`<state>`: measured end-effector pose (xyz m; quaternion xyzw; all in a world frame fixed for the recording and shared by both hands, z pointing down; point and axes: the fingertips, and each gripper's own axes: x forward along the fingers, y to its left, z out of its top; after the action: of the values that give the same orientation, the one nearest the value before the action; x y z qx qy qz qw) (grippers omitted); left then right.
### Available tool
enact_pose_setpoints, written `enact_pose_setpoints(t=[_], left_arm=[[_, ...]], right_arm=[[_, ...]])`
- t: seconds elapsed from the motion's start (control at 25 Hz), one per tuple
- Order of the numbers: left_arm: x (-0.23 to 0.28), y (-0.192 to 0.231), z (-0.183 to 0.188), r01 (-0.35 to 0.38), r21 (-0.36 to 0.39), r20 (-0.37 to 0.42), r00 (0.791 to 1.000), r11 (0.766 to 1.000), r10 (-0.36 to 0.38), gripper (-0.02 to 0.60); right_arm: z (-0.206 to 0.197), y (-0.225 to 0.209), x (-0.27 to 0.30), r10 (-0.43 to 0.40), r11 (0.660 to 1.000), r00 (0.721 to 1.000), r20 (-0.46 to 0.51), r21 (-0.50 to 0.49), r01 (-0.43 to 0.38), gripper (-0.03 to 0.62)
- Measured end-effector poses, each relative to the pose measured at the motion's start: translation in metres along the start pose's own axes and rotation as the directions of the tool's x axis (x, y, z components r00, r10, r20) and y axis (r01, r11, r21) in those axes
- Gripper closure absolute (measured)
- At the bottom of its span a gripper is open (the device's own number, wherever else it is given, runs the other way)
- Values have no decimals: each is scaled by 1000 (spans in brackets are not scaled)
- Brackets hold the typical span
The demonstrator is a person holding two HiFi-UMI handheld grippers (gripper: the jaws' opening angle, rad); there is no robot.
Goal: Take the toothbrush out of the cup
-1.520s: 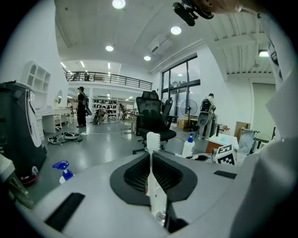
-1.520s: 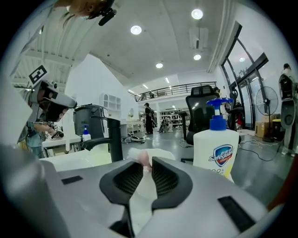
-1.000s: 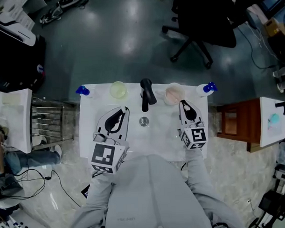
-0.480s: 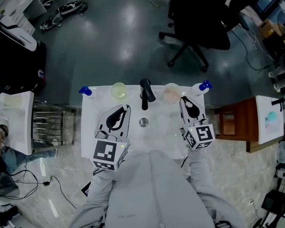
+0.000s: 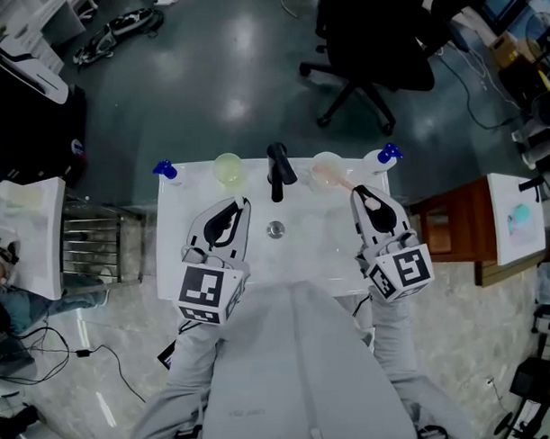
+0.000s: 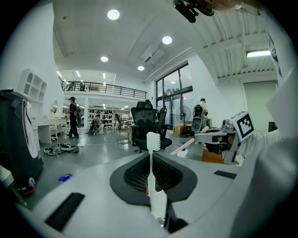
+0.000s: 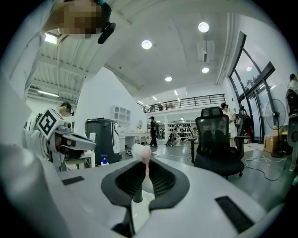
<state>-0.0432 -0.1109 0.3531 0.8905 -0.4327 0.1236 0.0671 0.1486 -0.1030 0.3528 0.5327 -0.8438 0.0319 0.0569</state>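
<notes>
A white toothbrush [image 6: 152, 160] stands bristles-up between the jaws of my left gripper [image 6: 151, 155], which is shut on its handle. In the head view the left gripper [image 5: 241, 206] hovers over the white sink top [image 5: 182, 253], a little nearer than the pale green cup [image 5: 226, 170]. My right gripper [image 5: 363, 196] is shut on a pink toothbrush [image 5: 335, 178] whose head reaches toward the pinkish cup [image 5: 325, 165]. The right gripper view shows that pink brush [image 7: 144, 158] pinched in the gripper [image 7: 145, 166].
A black faucet [image 5: 277, 169] rises at the back middle, with the drain [image 5: 274, 229] below it. Blue-capped bottles sit at the back left corner [image 5: 164, 169] and the back right corner [image 5: 387, 153]. A black office chair [image 5: 368, 49] stands on the floor beyond.
The right gripper has drawn back toward me and to the right, and the pink toothbrush now shows between it and the pinkish cup. The left gripper has barely moved.
</notes>
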Motion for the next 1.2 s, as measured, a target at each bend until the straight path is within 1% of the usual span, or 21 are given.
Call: enact_pose_setpoints(t=[0.2, 0.48, 0.72, 1.0, 1.2], left_arm=[[-5, -5, -2, 16, 2, -5, 1000, 1000, -16, 546], [-11, -6, -11, 28, -6, -25, 999, 1000, -28, 546], [-15, -2, -25, 32, -18, -59, 998, 999, -33, 546], [-12, 1, -32, 35, -25, -73, 997, 999, -37, 546], [-8, 3, -35, 39, -16, -83, 996, 999, -40, 546]], right_arm=[[6, 18, -19, 29, 999, 999, -33, -20, -30, 557], [-2, 32, -35, 44, 999, 997, -65, 12, -44, 557], [-11, 30, -41, 12, 998, 998, -68, 63, -8, 557], [-18, 23, -40, -12, 997, 997, -75, 76, 18, 557], [-16, 20, -37, -25, 997, 997, -69, 71, 30, 557]])
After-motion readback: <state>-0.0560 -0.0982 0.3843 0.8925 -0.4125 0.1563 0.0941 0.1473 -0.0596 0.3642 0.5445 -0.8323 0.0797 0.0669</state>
